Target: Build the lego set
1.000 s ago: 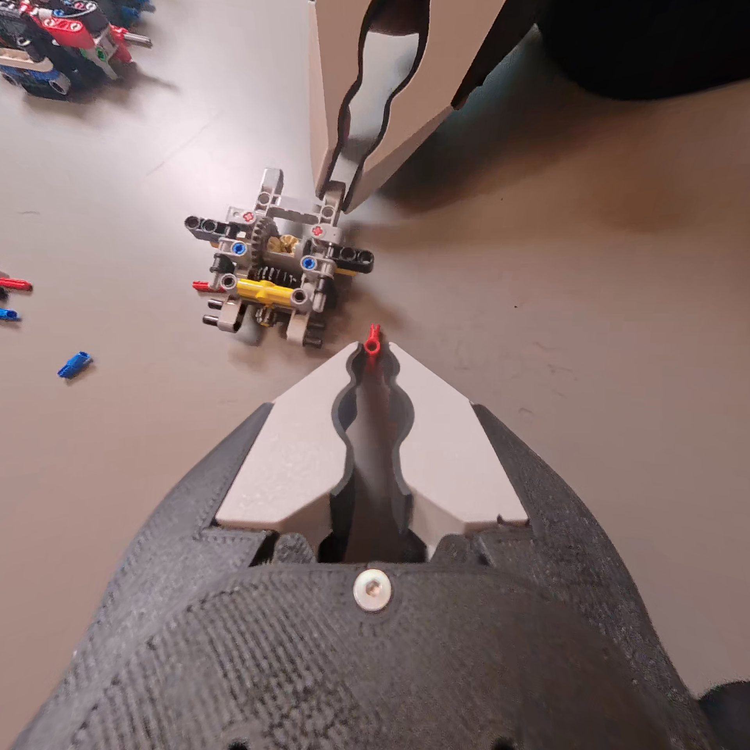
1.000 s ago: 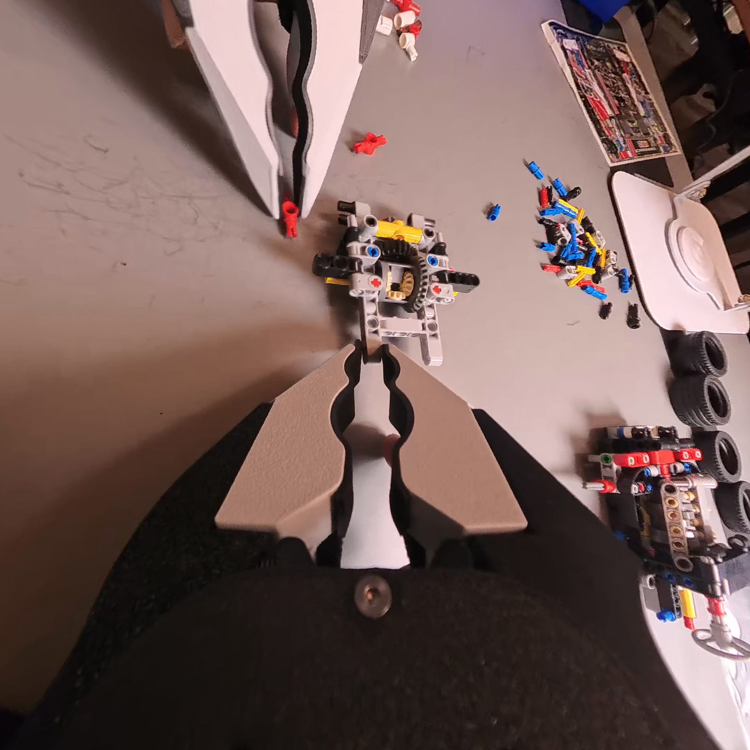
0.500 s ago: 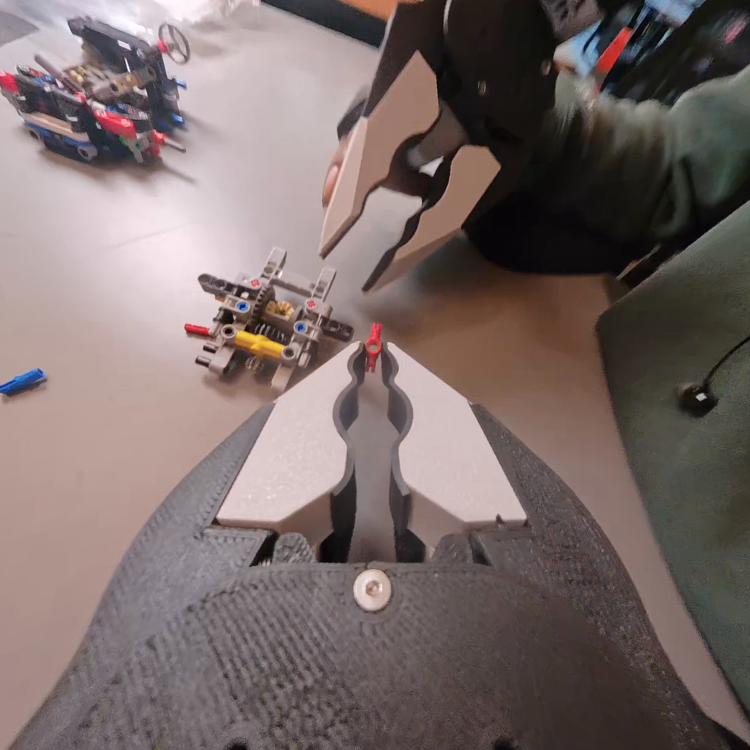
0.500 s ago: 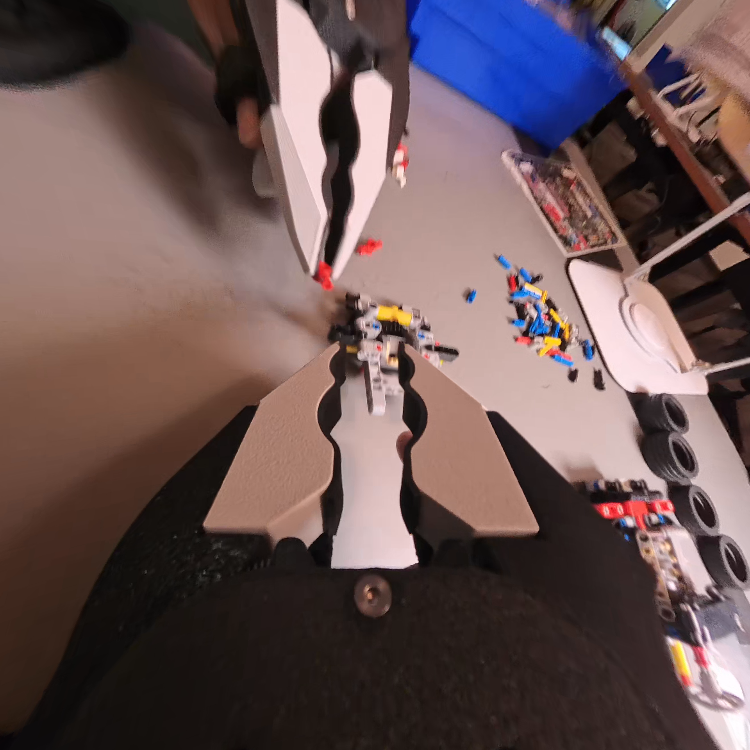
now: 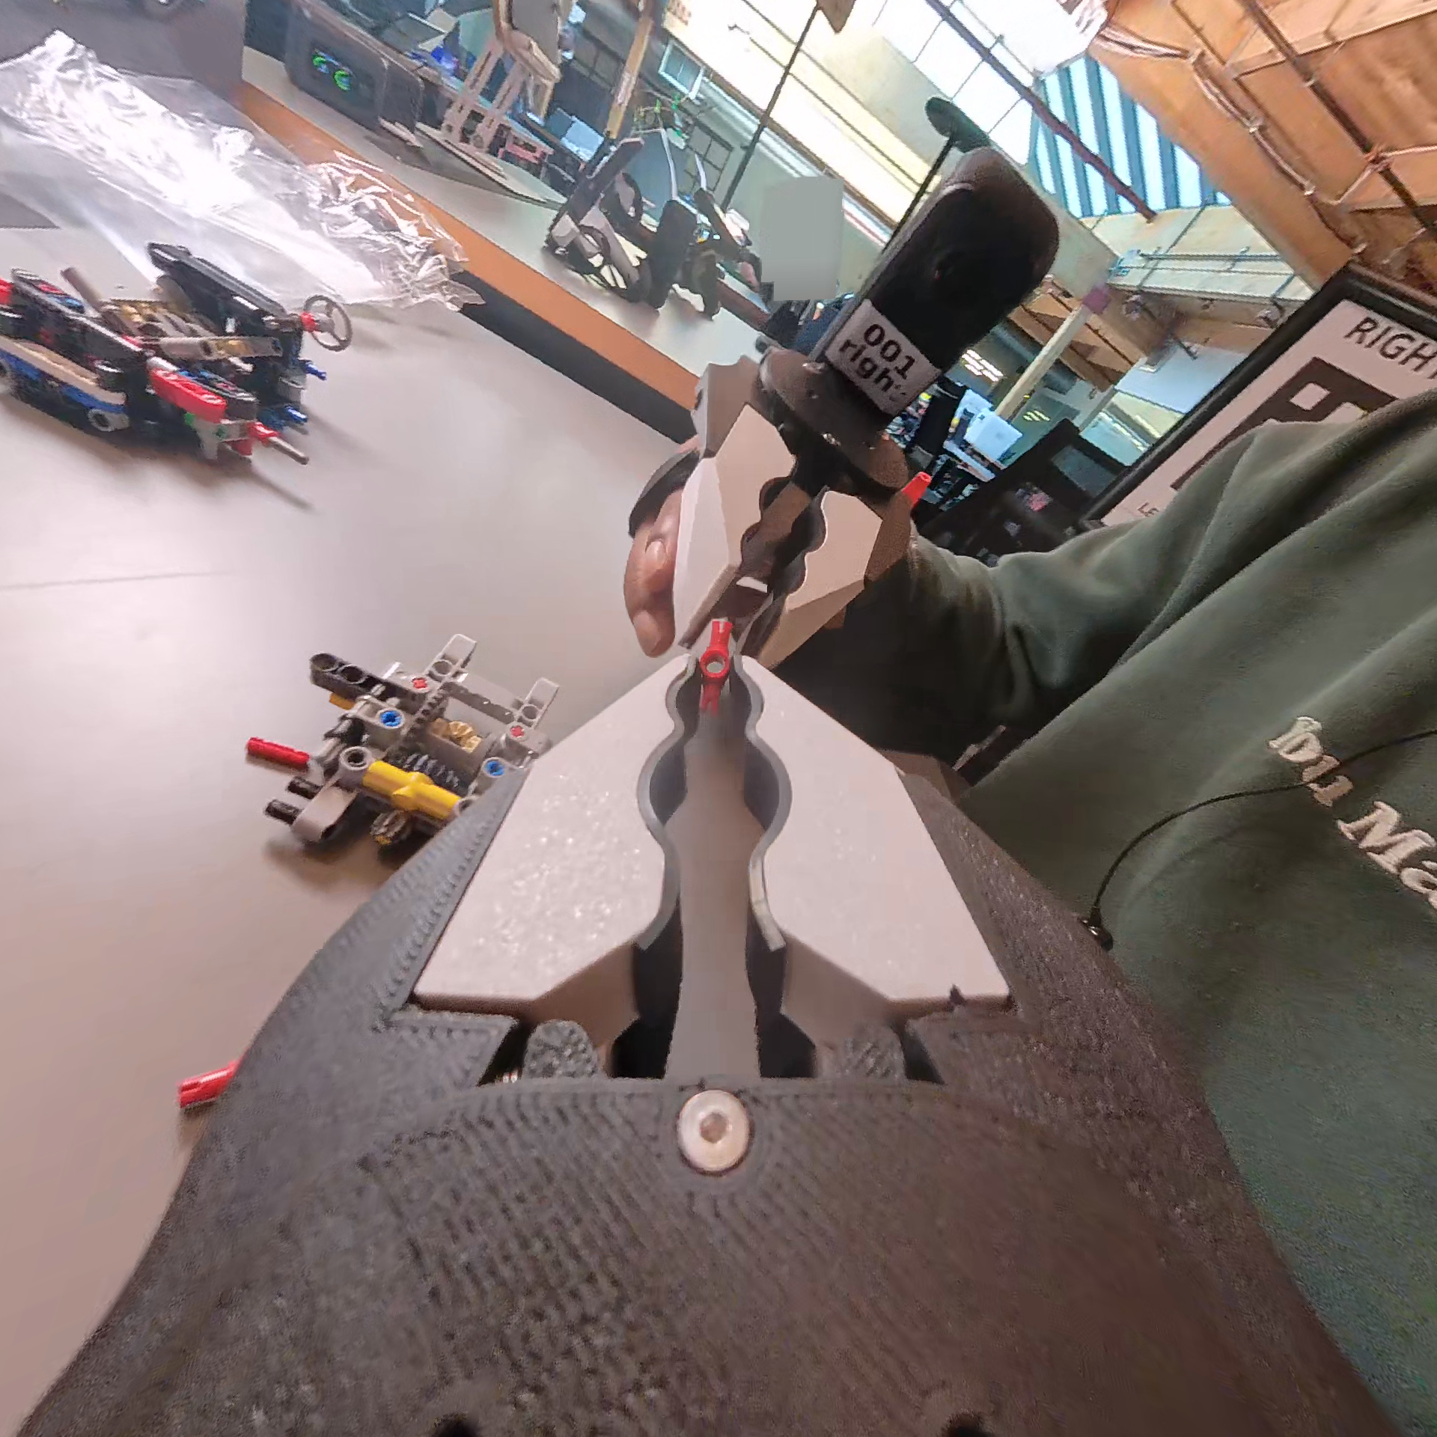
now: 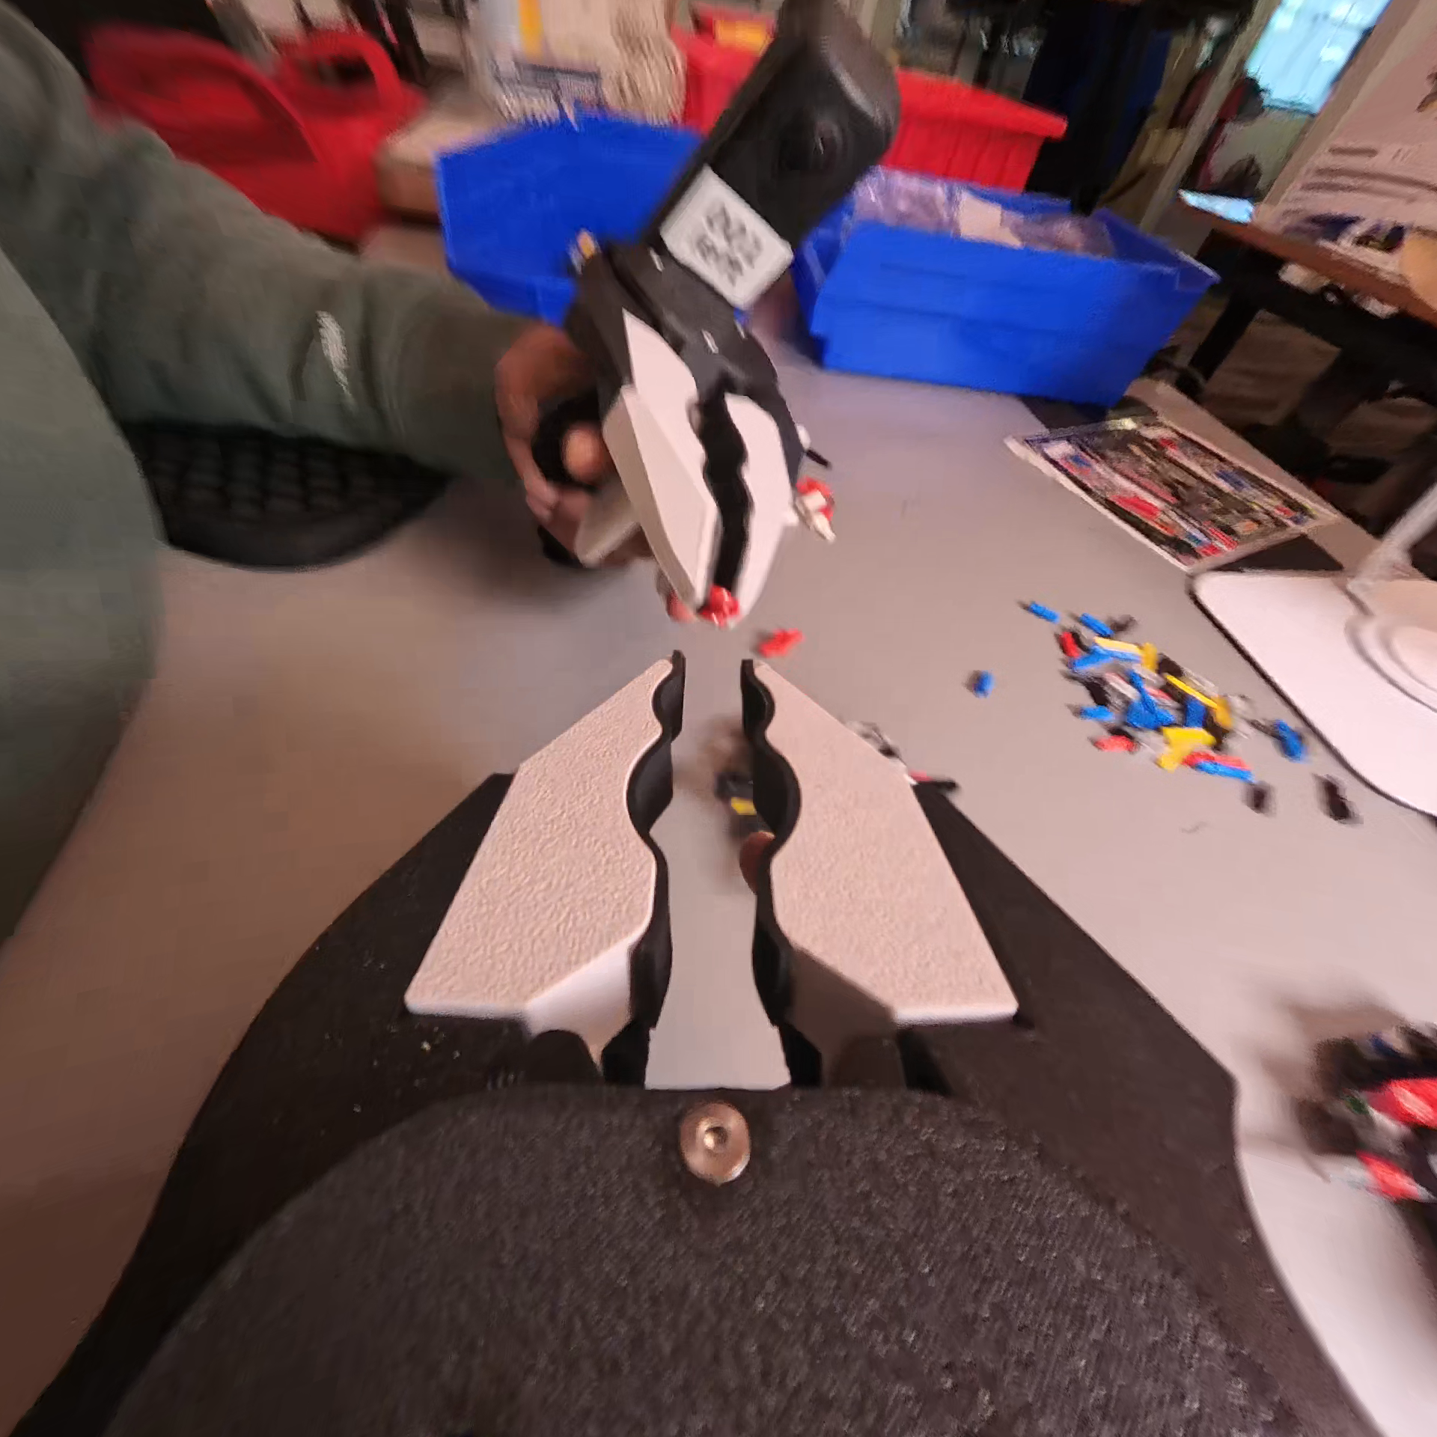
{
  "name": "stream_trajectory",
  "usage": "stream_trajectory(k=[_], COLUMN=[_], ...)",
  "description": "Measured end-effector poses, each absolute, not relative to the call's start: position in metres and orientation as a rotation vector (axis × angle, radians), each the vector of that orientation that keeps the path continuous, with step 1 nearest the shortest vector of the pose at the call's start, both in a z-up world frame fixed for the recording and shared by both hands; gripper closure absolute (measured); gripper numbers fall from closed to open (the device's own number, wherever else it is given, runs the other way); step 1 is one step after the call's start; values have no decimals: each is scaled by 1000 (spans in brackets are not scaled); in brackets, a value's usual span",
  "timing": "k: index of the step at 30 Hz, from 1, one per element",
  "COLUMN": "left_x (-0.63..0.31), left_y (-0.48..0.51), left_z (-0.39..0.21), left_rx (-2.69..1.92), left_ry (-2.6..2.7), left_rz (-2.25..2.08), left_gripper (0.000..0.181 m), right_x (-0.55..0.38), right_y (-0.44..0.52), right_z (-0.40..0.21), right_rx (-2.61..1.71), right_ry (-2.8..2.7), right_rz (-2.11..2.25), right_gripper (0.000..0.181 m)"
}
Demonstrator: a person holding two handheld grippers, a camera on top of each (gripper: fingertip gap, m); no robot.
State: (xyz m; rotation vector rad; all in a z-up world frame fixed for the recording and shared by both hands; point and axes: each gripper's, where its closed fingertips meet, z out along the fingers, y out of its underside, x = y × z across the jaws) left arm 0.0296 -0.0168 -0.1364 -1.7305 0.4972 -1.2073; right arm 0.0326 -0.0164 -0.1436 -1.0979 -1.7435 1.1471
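My left gripper (image 5: 714,659) is shut on a small red pin (image 5: 711,678) and holds it in the air. My right gripper (image 6: 711,670) is open and empty, raised off the table. The two grippers point tip to tip, a short gap apart; the right gripper (image 5: 735,622) shows just beyond the pin in the left wrist view. In the right wrist view the left gripper (image 6: 709,605) shows with the red pin (image 6: 717,610) at its tips. The grey gear assembly (image 5: 420,746) with a yellow part lies on the table, below left of both grippers.
A partly built car (image 5: 155,365) stands at the far left. A pile of loose small pieces (image 6: 1151,708), an instruction booklet (image 6: 1166,490), a white tray (image 6: 1322,669) and blue bins (image 6: 995,295) lie beyond. A loose red pin (image 6: 780,642) lies on the table. The tips of both grippers are at nearly the same place.
My right gripper let go of the gear assembly, opened and rose. My left gripper rose with the red pin. Both tilted up until their tips face each other.
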Motion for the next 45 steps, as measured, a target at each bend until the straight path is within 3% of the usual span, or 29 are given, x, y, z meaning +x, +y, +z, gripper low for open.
stream_trajectory(k=[4,8,12,17,22,26,35,45], left_x=[11,-3,-14,-29,-37,-34,-15,20], left_y=[-4,4,8,12,13,12,10,-5], left_z=[-143,-150,-150,-143,-131,-132,-148,-151], left_rx=[-1780,-1812,-1806,-1761,-1693,-1697,-1786,-1779], left_ry=[370,262,204,123,77,78,145,330], left_rz=[-1175,-1184,-1178,-1177,-1203,-1219,-1208,-1288], left_gripper=[177,177,177,177,177,177,177,177], right_x=[44,44,37,34,40,45,45,46], right_y=[24,30,32,23,2,-9,2,28], right_z=[-184,-210,-211,-187,-152,-161,-209,-196], right_rx=[-1062,-967,-848,-987,-1459,-1847,-2047,-1764], right_ry=[-1909,-2015,-1998,-1882,-1725,-1592,-1655,-1725], right_rz=[617,385,271,591,1376,1826,1548,1159], right_gripper=[157,148,172,173,175,176,174,163])
